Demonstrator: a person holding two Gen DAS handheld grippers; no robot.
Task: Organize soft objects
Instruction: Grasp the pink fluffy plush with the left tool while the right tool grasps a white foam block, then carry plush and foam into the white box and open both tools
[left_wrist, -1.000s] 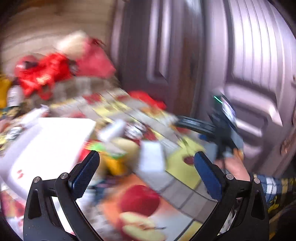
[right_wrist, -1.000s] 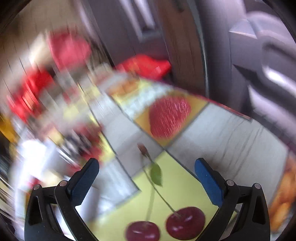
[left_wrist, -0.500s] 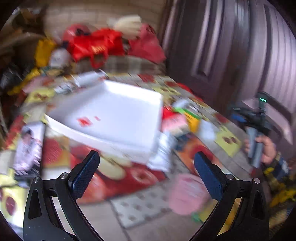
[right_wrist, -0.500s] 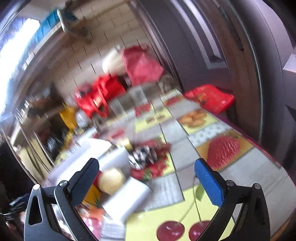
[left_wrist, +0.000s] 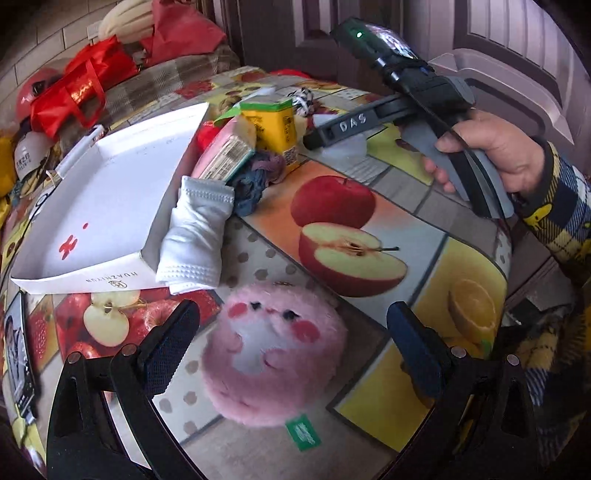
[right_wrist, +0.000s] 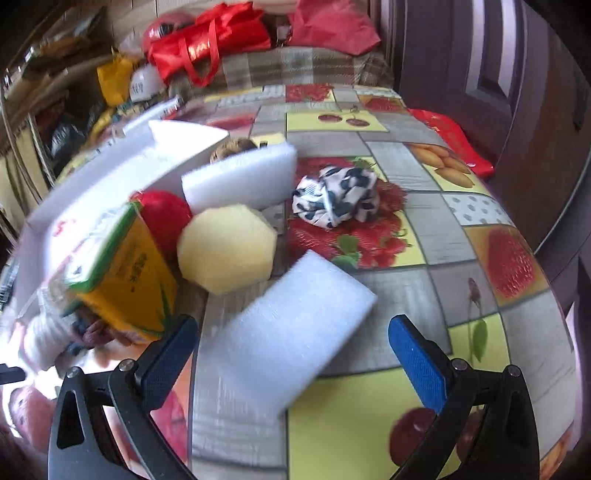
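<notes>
Left gripper (left_wrist: 291, 338), jaws spread and just narrowing, straddles the pink plush toy (left_wrist: 275, 354) (untouched): centre, then squeeze gently.

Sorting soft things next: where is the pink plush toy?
In the left wrist view, the pink plush toy lies on the fruit-print tablecloth between the open left gripper's fingers, below the white sock.

1. Both views are bright with soft, even daylight; shadows on the fruit-print tablecloth (left_wrist: 369, 206) are faint.
2. The left wrist view is mostly sharp; the pink plush toy (left_wrist: 273, 354) close to the lens looks slightly soft.
3. The right wrist view shows motion blur, strongest on the near white foam block (right_wrist: 280, 336) and the yellow carton (right_wrist: 129, 277).
4. Its lower left corner is washed out by glare.
5. Fisheye distortion bends the table edge, and both frames darken at the corners.
</notes>
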